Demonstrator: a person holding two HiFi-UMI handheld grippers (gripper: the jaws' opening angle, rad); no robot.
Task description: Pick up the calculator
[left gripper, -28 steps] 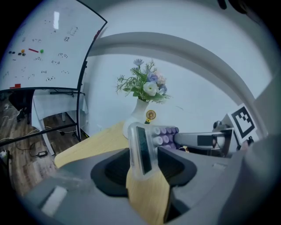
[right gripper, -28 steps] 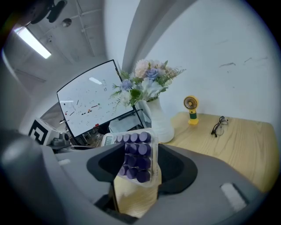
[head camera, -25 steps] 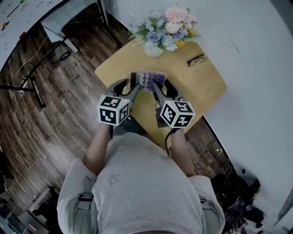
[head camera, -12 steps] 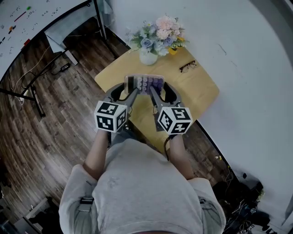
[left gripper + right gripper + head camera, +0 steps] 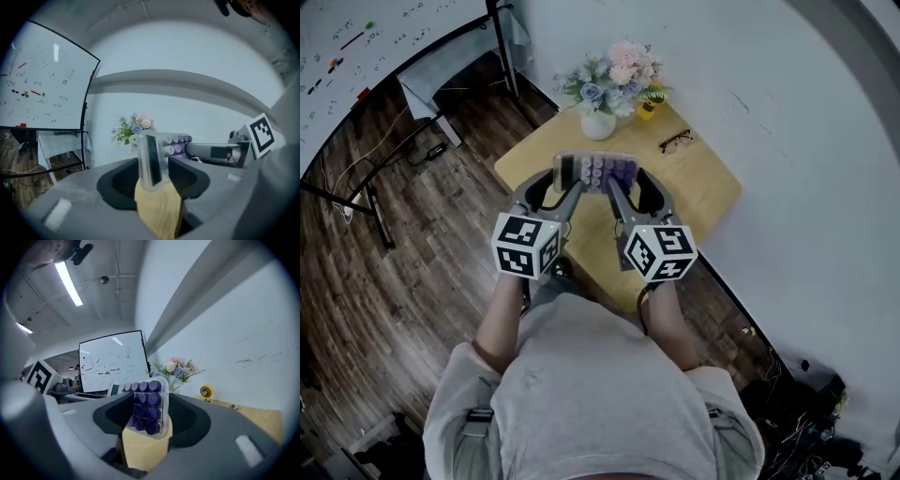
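The calculator (image 5: 595, 172) has purple keys in a clear case and hangs above the yellow table (image 5: 709, 192). Both grippers hold it from the near side. My left gripper (image 5: 570, 185) is shut on its display end, and in the left gripper view the calculator (image 5: 152, 159) stands edge-on between the dark pads of that gripper (image 5: 153, 172). My right gripper (image 5: 617, 186) is shut on the key end. In the right gripper view the calculator (image 5: 148, 405) shows its rows of purple keys, clamped in the right gripper (image 5: 146, 417).
A white vase of flowers (image 5: 605, 86) stands at the table's far edge, with a small yellow object (image 5: 647, 111) and a pair of glasses (image 5: 676, 142) to its right. A whiteboard (image 5: 356, 37) on a stand is at the left over wooden floor. A white wall runs along the right.
Both grippers keep their hold on the calculator. The table, vase and glasses look smaller and farther below than a second ago and have slid left in the head view.
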